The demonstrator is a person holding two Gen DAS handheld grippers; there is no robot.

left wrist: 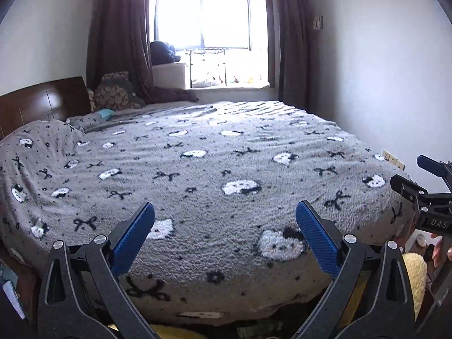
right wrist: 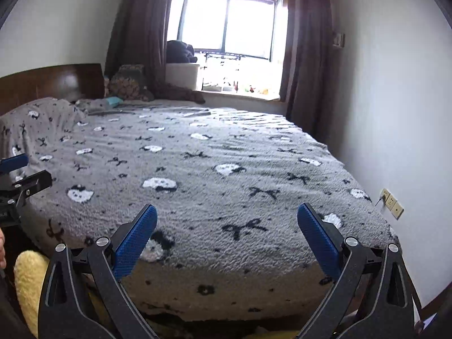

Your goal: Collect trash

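Note:
My left gripper (left wrist: 225,206) hangs open over the foot of the bed (left wrist: 214,169), with nothing between its blue pads. My right gripper (right wrist: 227,206) is open too and holds nothing; it also shows at the right edge of the left wrist view (left wrist: 418,175). The left gripper shows at the left edge of the right wrist view (right wrist: 24,172). The bed (right wrist: 226,175) wears a grey fleece cover with white cat faces and black bows. A small teal item (left wrist: 106,113) (right wrist: 114,101) lies by the pillows. I cannot make out any clear piece of trash on the cover.
A wooden headboard (left wrist: 42,101) stands at the left, a patterned cushion (left wrist: 115,91) beside it. Brown curtains (left wrist: 121,36) frame a bright window (left wrist: 209,17) at the back. A white wall (right wrist: 395,113) with sockets (right wrist: 391,202) runs along the right. Something yellow and fluffy (right wrist: 28,276) sits low by the bed's foot.

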